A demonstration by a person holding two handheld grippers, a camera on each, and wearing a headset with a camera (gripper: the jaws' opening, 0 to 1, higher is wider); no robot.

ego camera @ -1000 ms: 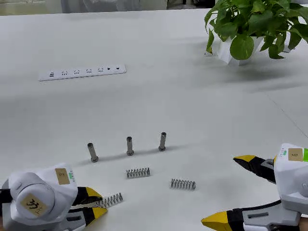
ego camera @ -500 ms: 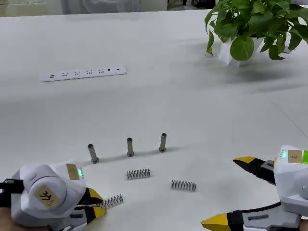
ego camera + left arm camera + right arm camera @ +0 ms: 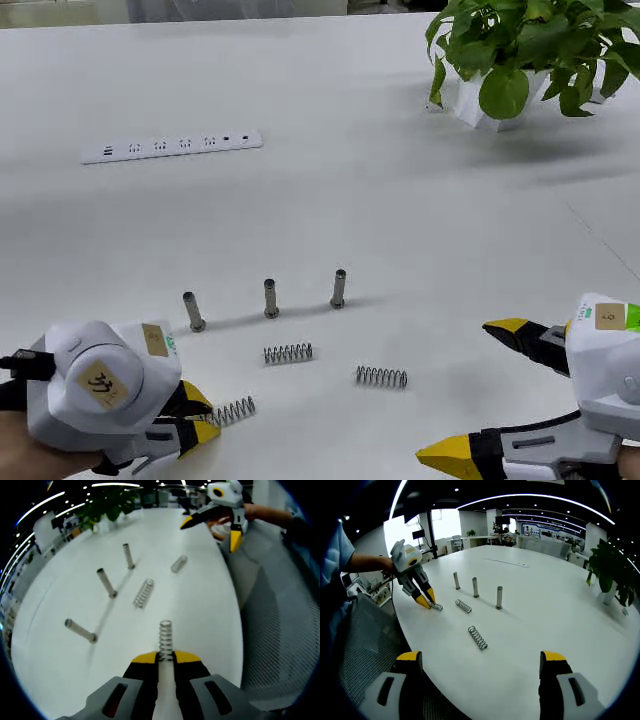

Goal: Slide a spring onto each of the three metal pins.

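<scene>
Three metal pins (image 3: 192,312) (image 3: 270,299) (image 3: 339,289) stand upright in a row on the white table. My left gripper (image 3: 200,420) is at the bottom left, shut on the near end of a spring (image 3: 232,411). The left gripper view shows that spring (image 3: 165,637) sticking out forward from the closed yellow tips (image 3: 165,656), low over the table. Two loose springs (image 3: 288,353) (image 3: 381,377) lie in front of the pins. My right gripper (image 3: 470,395) hangs open and empty at the bottom right, wide apart in its own view (image 3: 480,657).
A white power strip (image 3: 170,148) lies at the back left. A potted plant (image 3: 520,60) stands at the back right. The table's near edge (image 3: 420,680) runs close under the right gripper, with mesh chair fabric (image 3: 280,645) beside it.
The left gripper has rolled and dropped slightly toward the near edge, and its jaws have closed tighter on the spring's end. The right gripper, pins and loose springs have not moved.
</scene>
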